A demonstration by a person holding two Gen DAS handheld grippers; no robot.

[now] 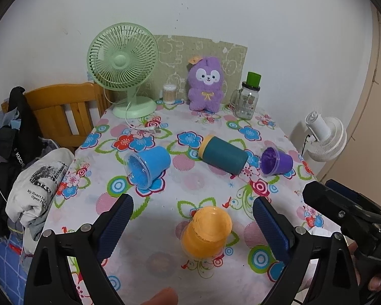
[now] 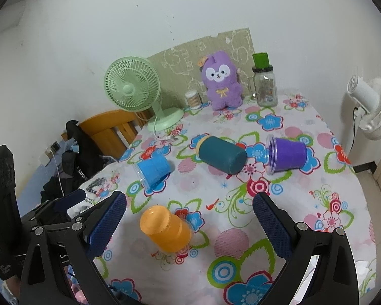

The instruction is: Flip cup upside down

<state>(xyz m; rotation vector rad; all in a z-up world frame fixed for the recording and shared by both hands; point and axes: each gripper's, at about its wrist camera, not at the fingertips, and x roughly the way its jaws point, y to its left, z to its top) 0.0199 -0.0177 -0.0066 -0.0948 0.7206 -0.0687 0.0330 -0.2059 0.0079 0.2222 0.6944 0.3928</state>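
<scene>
The orange cup (image 1: pixel 206 231) stands upside down on the flowery surface (image 1: pixel 165 228), near the front, with its wide mouth on the cloth. The left gripper (image 1: pixel 193 218) has its jaws spread wide on both sides of it, not touching. The right gripper (image 2: pixel 189 216) is spread wide too and holds nothing. Farther back, a blue cup (image 1: pixel 147 164), a teal cup (image 1: pixel 223 155) and a purple cup (image 1: pixel 276 161) lie on their sides.
</scene>
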